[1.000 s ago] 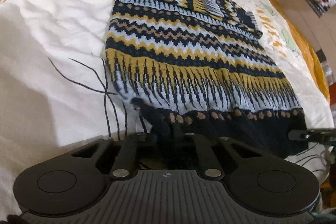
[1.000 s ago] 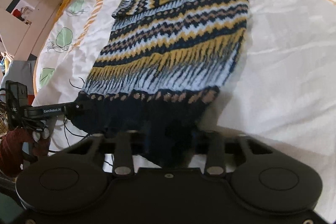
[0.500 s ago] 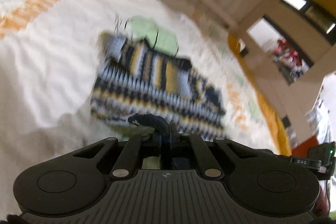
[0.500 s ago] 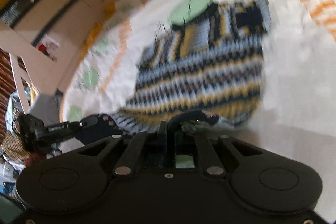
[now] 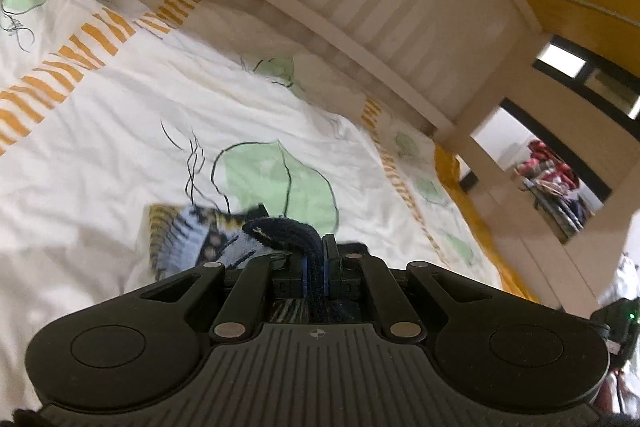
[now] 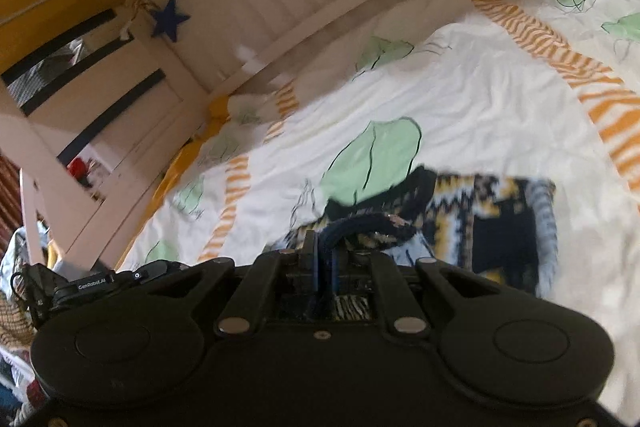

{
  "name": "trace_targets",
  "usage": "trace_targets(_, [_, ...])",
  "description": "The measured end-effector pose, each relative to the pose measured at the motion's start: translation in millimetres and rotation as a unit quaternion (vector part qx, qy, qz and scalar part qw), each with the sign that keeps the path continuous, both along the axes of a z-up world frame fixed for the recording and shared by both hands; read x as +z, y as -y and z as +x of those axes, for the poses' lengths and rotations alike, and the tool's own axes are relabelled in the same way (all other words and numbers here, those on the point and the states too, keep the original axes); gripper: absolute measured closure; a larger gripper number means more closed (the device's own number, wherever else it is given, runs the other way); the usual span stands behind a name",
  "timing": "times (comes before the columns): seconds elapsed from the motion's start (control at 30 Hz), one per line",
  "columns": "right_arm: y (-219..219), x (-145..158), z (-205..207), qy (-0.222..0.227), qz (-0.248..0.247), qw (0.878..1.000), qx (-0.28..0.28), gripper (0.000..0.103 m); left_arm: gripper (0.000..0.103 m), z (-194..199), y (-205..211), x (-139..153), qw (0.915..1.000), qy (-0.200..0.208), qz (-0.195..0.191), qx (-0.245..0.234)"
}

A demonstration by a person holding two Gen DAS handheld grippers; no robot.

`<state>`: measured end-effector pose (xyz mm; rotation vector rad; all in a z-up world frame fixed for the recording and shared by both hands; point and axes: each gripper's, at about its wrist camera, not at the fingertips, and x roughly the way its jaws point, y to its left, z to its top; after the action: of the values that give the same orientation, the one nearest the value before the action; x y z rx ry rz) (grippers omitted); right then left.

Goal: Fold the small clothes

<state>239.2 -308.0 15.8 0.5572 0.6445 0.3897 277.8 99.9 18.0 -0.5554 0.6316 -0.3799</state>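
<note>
A small knitted sweater (image 5: 188, 235) with navy, yellow and pale blue zigzag bands lies on the white bedspread (image 5: 120, 131). My left gripper (image 5: 316, 259) is shut on its dark navy hem and holds that edge up over the garment. My right gripper (image 6: 322, 259) is shut on the other end of the hem, lifted the same way. In the right wrist view the sweater's top part (image 6: 492, 219) with a folded sleeve lies flat beyond the fingers. Most of the sweater is hidden under the grippers.
A white slatted bed rail (image 5: 360, 3) runs along the far side of the bed, with a blue star (image 6: 170, 19) on its post. Yellow sheet edges (image 5: 448, 163) show at the mattress side. The other gripper shows at the left edge of the right wrist view (image 6: 92, 283).
Both grippers lifted the navy hem off the bed and carried it forward over the sweater toward its neck end. The cameras tilted up, so the bed rail now fills the top.
</note>
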Motion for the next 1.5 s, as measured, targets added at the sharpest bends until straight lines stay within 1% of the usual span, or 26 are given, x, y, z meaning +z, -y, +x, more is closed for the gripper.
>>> trace_targets(0.07, [2, -9, 22, -0.004, -0.002, 1.0, -0.006, 0.09, 0.097, 21, 2, -10, 1.0, -0.005, 0.004, 0.002])
trace_targets(0.17, [2, -30, 55, -0.02, -0.007, 1.0, -0.015, 0.09, 0.097, 51, 3, -35, 0.9996, -0.026, 0.008, 0.009])
trace_targets(0.3, [6, -63, 92, -0.048, -0.01, 0.998, -0.03, 0.09, 0.097, 85, 2, -70, 0.998, -0.061, -0.002, 0.017])
trace_targets(0.4, [10, -87, 113, -0.073, -0.012, 0.996, -0.042, 0.09, 0.097, 104, 2, -95, 0.9957, -0.088, -0.019, 0.024])
trace_targets(0.47, [13, -100, 122, -0.088, -0.012, 0.995, -0.05, 0.09, 0.096, 114, 1, -107, 0.9943, -0.102, -0.021, 0.023])
trace_targets(0.5, [14, -106, 126, -0.094, -0.01, 0.994, -0.054, 0.09, 0.094, 120, 1, -112, 0.9938, -0.107, -0.02, 0.023])
trace_targets(0.57, [17, -119, 133, -0.106, -0.007, 0.992, -0.062, 0.09, 0.093, 127, -1, -122, 0.9924, -0.118, -0.025, 0.022])
trace_targets(0.6, [18, -123, 135, -0.11, -0.006, 0.992, -0.065, 0.09, 0.09, 130, -2, -127, 0.9913, -0.127, -0.03, 0.02])
trace_targets(0.63, [19, -128, 137, -0.114, -0.004, 0.991, -0.067, 0.09, 0.085, 133, -4, -131, 0.9892, -0.14, -0.04, 0.016])
trace_targets(0.7, [22, -135, 140, -0.12, 0.004, 0.99, -0.075, 0.09, 0.077, 140, -7, -135, 0.9864, -0.151, -0.063, 0.01])
trace_targets(0.77, [25, -138, 140, -0.118, 0.012, 0.99, -0.079, 0.088, 0.065, 142, -11, -132, 0.9855, -0.151, -0.077, 0.007])
trace_targets(0.8, [26, -137, 139, -0.113, 0.013, 0.99, -0.08, 0.087, 0.051, 142, -12, -127, 0.9866, -0.145, -0.075, 0.01])
trace_targets(0.83, [25, -135, 139, -0.109, 0.01, 0.991, -0.08, 0.084, 0.033, 141, -13, -122, 0.9884, -0.135, -0.067, 0.015])
trace_targets(0.87, [25, -132, 138, -0.104, 0.005, 0.991, -0.08, 0.078, 0.023, 139, -13, -114, 0.9909, -0.121, -0.054, 0.023])
trace_targets(0.9, [23, -128, 137, -0.098, -0.002, 0.992, -0.081, 0.072, 0.011, 136, -14, -105, 0.9931, -0.106, -0.038, 0.03])
trace_targets(0.93, [23, -122, 134, -0.085, -0.012, 0.992, -0.088, 0.051, 0.008, 134, -15, -97, 0.9947, -0.095, -0.022, 0.034])
trace_targets(0.97, [23, -117, 132, -0.07, -0.02, 0.993, -0.097, 0.033, 0.008, 134, -16, -92, 0.9953, -0.089, -0.008, 0.036])
trace_targets(1.0, [25, -111, 128, -0.053, -0.026, 0.992, -0.108, 0.025, 0.008, 131, -18, -85, 0.9953, -0.088, 0.007, 0.04])
trace_targets(1.03, [29, -105, 124, -0.04, -0.027, 0.992, -0.117, 0.023, 0.008, 128, -20, -79, 0.9953, -0.085, 0.018, 0.042])
trace_targets(1.1, [34, -94, 119, -0.031, -0.026, 0.992, -0.121, 0.023, 0.008, 117, -21, -70, 0.9953, -0.08, 0.039, 0.037])
trace_targets(1.2, [37, -78, 104, -0.021, -0.044, 0.993, -0.11, 0.023, 0.008, 95, -18, -64, 0.9923, -0.083, 0.089, 0.018])
trace_targets(1.23, [35, -74, 100, -0.023, -0.053, 0.993, -0.104, 0.023, 0.008, 87, -16, -64, 0.9915, -0.084, 0.098, 0.012])
trace_targets(1.33, [29, -72, 85, -0.036, -0.069, 0.993, -0.084, 0.023, 0.008, 63, -13, -71, 0.9867, -0.11, 0.119, -0.012])
trace_targets(1.5, [18, -79, 57, -0.088, -0.096, 0.99, -0.058, 0.023, 0.008, 32, -5, -80, 0.9797, -0.142, 0.136, -0.038])
